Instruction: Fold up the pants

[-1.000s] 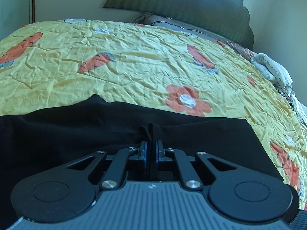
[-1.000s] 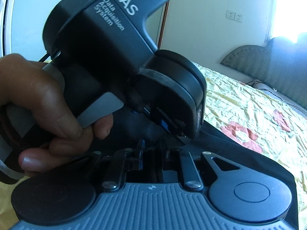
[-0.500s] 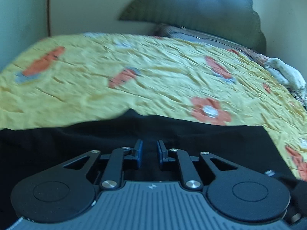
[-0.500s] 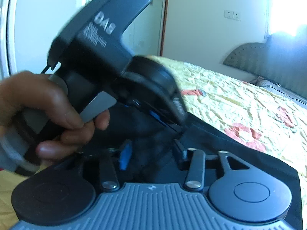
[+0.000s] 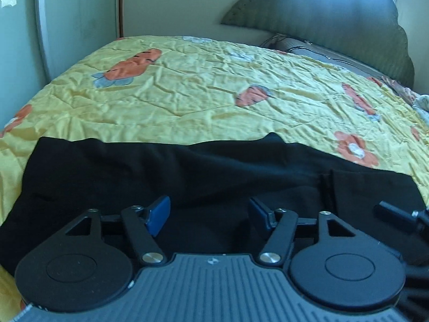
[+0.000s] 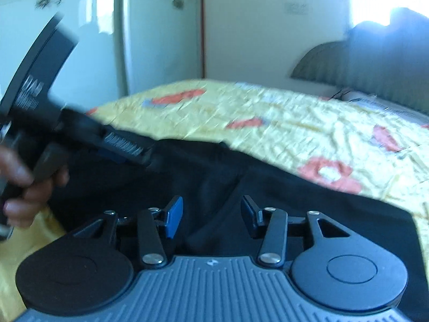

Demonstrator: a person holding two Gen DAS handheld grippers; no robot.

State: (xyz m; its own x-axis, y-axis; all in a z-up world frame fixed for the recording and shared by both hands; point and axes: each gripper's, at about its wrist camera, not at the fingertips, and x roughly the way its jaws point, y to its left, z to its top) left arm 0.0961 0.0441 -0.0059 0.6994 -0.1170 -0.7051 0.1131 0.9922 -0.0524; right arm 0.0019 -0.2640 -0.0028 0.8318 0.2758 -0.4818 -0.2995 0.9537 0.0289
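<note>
Two grippers are hanging over the pants (image 5: 187,177), and both are standing with jaws apart, holding nothing: your left gripper (image 5: 210,213) and your right gripper (image 6: 211,216). Those pants are lying as a flat black band on the near edge of the bed (image 5: 201,91), spreading under both tools. You are dealing with soft, limp, light cloth that is likely sagging and dragging when lifted at one spot, so judge on taking it by an edge or corner, with both grippers spread wide along the same edge. A raised crease (image 5: 325,187) is running across the pants right of your left gripper and may be worth smoothing. Your left hand (image 6: 18,187) and its tool are crowding the pants' left end. Beyond the pants, a headboard (image 5: 335,26) is standing far off, well clear.
</note>
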